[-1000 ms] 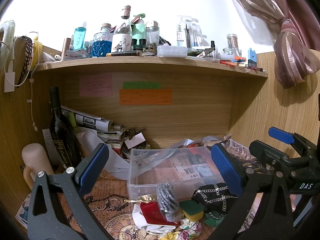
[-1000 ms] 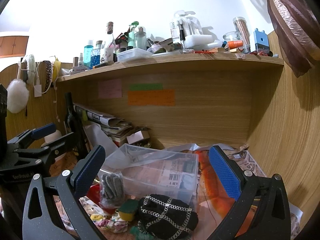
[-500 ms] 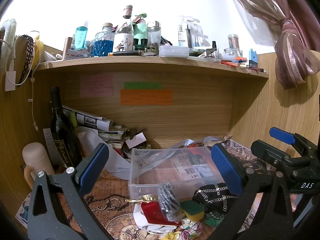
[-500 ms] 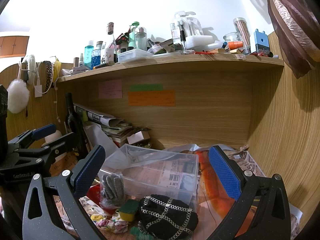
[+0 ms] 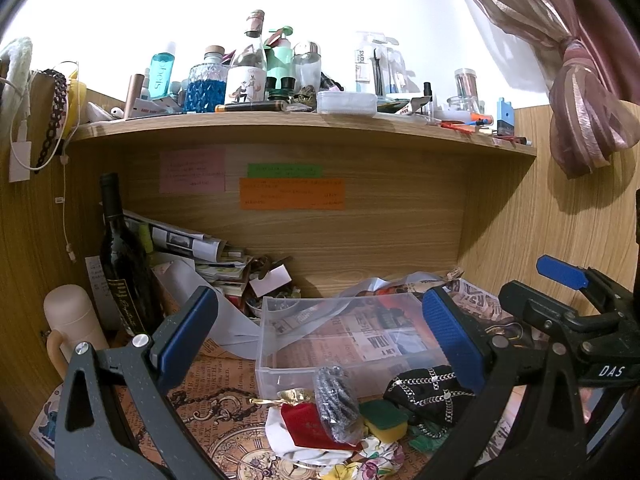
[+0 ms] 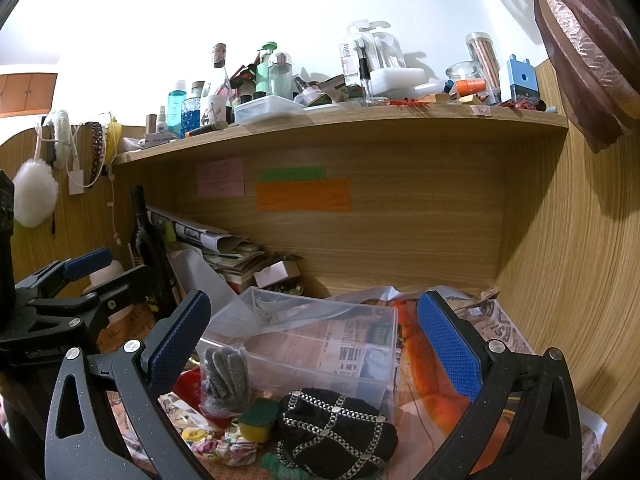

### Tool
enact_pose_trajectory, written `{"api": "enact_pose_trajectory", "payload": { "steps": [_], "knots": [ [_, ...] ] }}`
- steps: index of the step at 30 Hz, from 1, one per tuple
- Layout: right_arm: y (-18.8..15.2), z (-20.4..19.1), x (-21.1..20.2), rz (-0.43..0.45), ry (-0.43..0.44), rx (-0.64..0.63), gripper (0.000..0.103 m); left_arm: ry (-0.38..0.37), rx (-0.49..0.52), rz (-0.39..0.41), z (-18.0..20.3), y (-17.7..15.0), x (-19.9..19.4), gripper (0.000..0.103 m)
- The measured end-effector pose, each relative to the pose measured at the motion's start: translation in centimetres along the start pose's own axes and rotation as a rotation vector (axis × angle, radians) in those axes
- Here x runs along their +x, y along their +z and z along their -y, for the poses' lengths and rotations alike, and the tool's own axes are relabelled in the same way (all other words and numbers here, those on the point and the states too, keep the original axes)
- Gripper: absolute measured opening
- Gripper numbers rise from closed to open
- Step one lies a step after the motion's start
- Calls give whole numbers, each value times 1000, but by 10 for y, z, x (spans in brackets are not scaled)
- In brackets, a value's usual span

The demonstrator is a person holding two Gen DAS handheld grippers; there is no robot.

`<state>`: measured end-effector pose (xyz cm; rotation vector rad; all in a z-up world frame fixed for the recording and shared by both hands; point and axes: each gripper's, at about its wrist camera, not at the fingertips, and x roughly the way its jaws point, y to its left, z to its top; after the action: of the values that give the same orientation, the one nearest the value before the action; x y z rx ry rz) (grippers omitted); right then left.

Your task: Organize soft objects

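Both tongs, left [image 5: 320,344] and right [image 6: 312,344], stood wide and empty. Risk: the studded black fabric pouch [image 6: 336,428] touched the clear plastic bin [image 6: 320,340]; a grasp could shove the bin.

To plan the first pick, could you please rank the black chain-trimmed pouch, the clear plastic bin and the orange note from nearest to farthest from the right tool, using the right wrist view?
1. Black chain-trimmed pouch: directly below the open right tool, in front.
2. Clear plastic bin: just behind the pouch, centre.
3. Orange note: on the back panel, under the shelf.
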<state>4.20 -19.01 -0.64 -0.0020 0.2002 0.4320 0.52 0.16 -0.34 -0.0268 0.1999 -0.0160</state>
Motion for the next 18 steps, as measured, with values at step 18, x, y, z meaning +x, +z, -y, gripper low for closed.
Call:
{"api": "enact_pose_trajectory", "payload": {
  "steps": [18],
  "knots": [
    [-7, 4, 7, -47, -4, 11, 103, -22, -4, -31, -1, -6, 4, 103]
  ]
}}
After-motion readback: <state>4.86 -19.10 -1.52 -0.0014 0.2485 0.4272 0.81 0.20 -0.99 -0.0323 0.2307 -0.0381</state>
